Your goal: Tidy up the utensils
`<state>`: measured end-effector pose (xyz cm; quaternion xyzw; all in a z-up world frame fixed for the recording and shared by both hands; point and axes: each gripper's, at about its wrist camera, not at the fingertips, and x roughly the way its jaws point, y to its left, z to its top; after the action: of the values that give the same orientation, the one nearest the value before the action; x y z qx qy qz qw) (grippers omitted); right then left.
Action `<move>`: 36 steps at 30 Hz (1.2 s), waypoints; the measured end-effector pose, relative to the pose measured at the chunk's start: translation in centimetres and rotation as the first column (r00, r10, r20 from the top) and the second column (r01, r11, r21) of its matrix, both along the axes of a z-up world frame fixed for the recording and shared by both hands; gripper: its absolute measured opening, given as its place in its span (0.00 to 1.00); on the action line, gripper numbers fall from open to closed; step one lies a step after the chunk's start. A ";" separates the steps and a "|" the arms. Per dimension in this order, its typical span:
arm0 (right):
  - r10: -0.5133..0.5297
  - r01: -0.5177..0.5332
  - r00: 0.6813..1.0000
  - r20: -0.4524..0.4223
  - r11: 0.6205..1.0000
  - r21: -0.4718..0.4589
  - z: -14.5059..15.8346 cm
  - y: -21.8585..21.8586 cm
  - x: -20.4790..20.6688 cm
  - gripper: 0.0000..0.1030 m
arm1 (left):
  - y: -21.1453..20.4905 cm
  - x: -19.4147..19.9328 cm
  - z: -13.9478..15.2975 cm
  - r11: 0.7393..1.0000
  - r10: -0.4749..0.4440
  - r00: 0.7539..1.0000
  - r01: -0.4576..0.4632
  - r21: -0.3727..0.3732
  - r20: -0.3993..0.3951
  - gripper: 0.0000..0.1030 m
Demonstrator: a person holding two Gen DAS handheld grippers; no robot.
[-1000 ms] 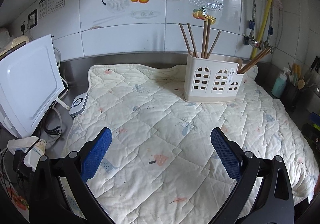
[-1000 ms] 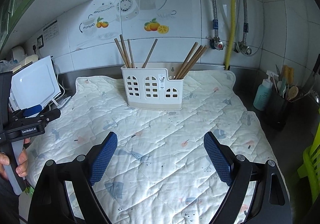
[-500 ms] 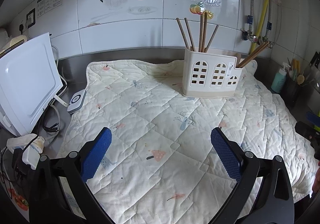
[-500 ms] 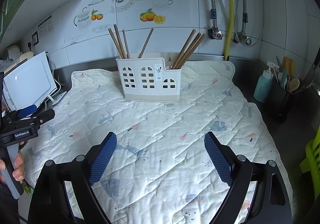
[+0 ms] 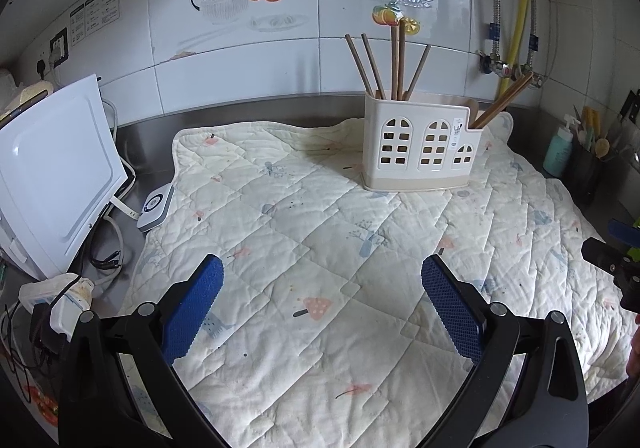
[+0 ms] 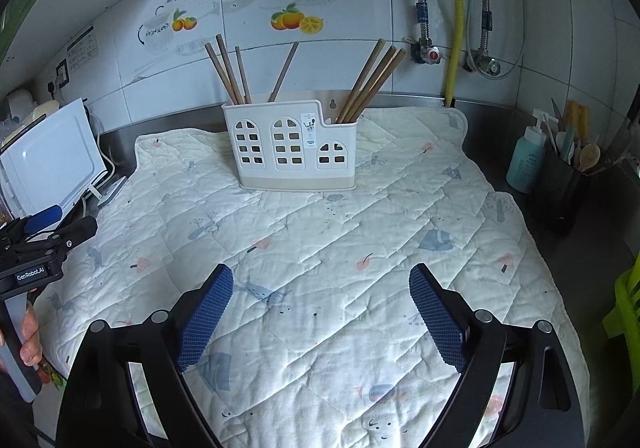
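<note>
Now you hold both tools back from the work, above the near part of the quilted mat (image 6: 320,232), and neither carries anything: the left gripper (image 5: 322,304) stands with its blue pads wide apart and only cloth between them, and the right gripper (image 6: 320,308) is released in the same way. The white holder (image 6: 294,146) stands upright at the far side of the mat, near the tiled wall. Its tall section keeps a group of chopsticks (image 6: 230,68) that lean to the left, with one more slanting to the right, and its low section at the right keeps a second bundle (image 6: 370,80) that leans out to the right. No utensil lies loose on the mat, so I judge that the sorting is finished or nearly finished, and that you keep the jaws open because nothing is left to grasp. The sticks stand with their free ends up, which makes them easy to pick again. Compared with one second ago, the holder sits a little lower in both views and the mat shows more of its near part, as if you drew back slightly; the chopsticks have not changed their places
</note>
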<state>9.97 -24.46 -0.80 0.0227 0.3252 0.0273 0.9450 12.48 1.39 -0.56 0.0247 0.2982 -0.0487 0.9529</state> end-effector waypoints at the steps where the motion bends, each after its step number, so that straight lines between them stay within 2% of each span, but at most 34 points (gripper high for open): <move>1: -0.001 0.001 1.000 0.000 1.000 0.001 0.0 0.0 0.0 0.84 | 0.0 0.0 0.0 1.000 -0.001 1.000 0.001 0.001 0.002 0.95; 18: 0.003 -0.003 1.000 -0.017 1.000 -0.007 -0.5 0.0 0.3 0.85 | -0.7 -0.1 -0.5 0.999 -0.022 1.000 0.022 0.033 -0.006 0.95; 36: 0.006 -0.006 1.000 -0.020 1.000 -0.004 -0.7 0.0 0.5 0.85 | -1.1 0.0 -0.7 0.999 -0.035 0.999 0.036 0.029 -0.010 0.95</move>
<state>10.47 -24.45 -1.47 0.0199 0.3346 0.0291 0.9417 12.44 0.26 -1.30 0.0435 0.3027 -0.0614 0.9501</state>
